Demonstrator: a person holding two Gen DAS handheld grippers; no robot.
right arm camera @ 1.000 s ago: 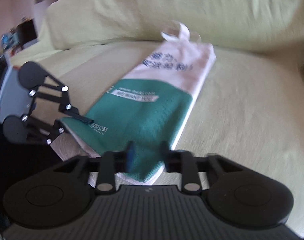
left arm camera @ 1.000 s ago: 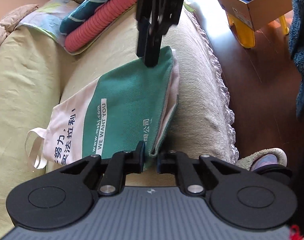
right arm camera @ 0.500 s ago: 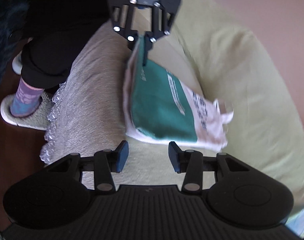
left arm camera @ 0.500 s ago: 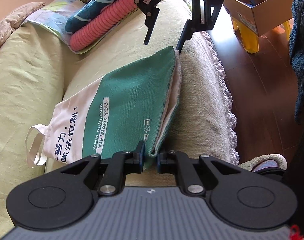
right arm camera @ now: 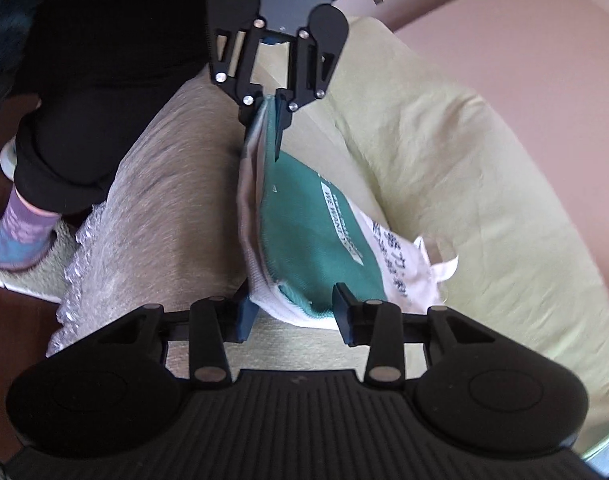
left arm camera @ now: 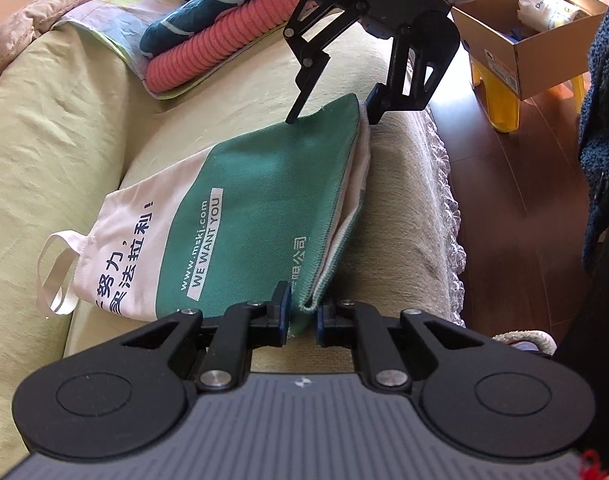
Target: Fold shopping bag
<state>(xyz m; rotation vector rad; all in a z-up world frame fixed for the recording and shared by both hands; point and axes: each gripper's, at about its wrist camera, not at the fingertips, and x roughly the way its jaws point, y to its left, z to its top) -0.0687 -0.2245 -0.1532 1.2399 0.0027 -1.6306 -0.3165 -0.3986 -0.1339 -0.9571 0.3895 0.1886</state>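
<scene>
A green and white cloth shopping bag (left arm camera: 260, 208) lies folded on the sofa seat, its handle loop (left arm camera: 56, 268) at the left; it also shows in the right wrist view (right arm camera: 316, 236). My left gripper (left arm camera: 303, 314) is shut on the bag's near corner, also seen from the right wrist view (right arm camera: 270, 116). My right gripper (right arm camera: 294, 312) is open, its fingers on either side of the bag's opposite corner. In the left wrist view it (left arm camera: 330, 116) hangs over the far corner.
The yellow-green sofa (left arm camera: 56, 128) has a lace-edged cover (left arm camera: 444, 200). Folded pink and blue towels (left arm camera: 224, 36) lie at the back. A cardboard box (left arm camera: 528, 32) on a yellow stool stands on the wood floor. A person's leg and slipper (right arm camera: 20, 232) are beside the sofa.
My right gripper let go of the bag's far corner, opened and swung round, and now straddles that corner again. My left gripper has kept its hold.
</scene>
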